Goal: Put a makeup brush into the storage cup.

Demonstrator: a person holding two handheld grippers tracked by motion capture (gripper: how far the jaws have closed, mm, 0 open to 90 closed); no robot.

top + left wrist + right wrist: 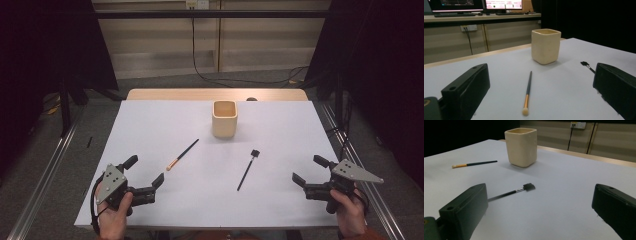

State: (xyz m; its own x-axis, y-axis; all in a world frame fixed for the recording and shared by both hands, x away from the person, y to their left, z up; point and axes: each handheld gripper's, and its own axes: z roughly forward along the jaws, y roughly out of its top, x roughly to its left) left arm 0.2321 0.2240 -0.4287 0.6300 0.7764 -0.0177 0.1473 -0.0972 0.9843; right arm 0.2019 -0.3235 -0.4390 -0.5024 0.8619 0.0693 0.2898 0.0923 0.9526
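A cream square cup (224, 118) (545, 46) (521, 146) stands upright toward the far middle of the white sheet. A thin brush with a gold ferrule and pale tip (182, 154) (527, 92) (473, 164) lies left of centre. A black brush with a small flat head (247, 169) (510, 192) (587, 65) lies right of centre. My left gripper (145, 171) rests open at the near left, pointing at the pale-tipped brush. At the near right, my right gripper (308, 170) is open and empty, facing the black brush.
The white sheet (150, 130) covers a wooden table whose far edge (170, 94) shows bare. Metal rails (45, 175) run along both sides. Cables (210, 77) lie on the floor beyond, and monitors (457, 3) sit on a bench in the left gripper view.
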